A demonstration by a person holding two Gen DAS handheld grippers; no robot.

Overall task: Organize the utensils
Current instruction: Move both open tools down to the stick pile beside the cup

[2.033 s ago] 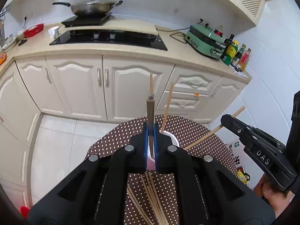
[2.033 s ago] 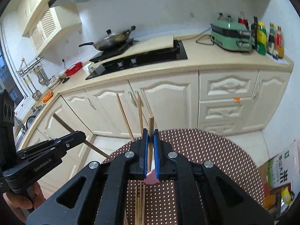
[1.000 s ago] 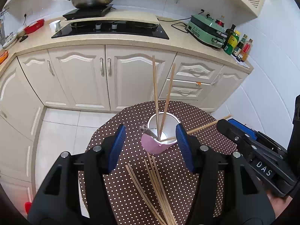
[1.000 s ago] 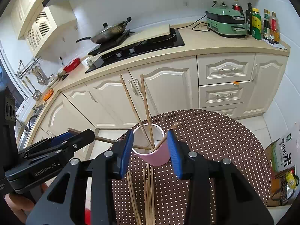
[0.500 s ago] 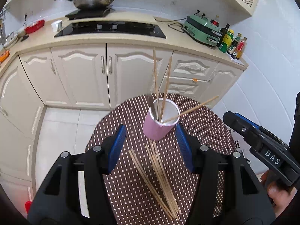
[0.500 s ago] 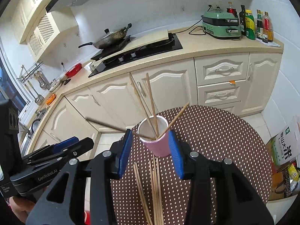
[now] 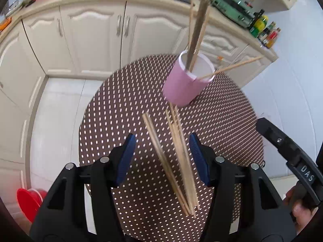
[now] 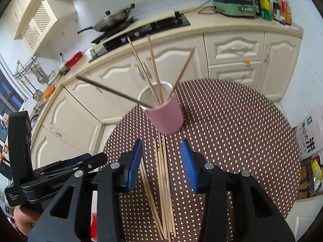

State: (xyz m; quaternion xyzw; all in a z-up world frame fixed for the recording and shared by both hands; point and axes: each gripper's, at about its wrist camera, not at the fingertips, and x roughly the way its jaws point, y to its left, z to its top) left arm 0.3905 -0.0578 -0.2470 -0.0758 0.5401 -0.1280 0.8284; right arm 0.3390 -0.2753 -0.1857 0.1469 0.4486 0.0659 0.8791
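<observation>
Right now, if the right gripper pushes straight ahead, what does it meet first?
Probably the loose chopsticks on the dotted table between its open jaws, then the pink cup beyond; depth is uncertain.

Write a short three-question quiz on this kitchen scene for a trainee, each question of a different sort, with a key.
1. True or false: the left gripper is shut on a chopstick.
2. How many sticks stand in the pink paper cup in the right wrist view?
A. one B. four C. seven
3. Fill in: the loose bamboo chopsticks lie flat on the brown polka-dot ____, just in front of the cup.

Key
1. False: its jaws are open, and so are those of the right gripper.
2. B
3. round table
</observation>
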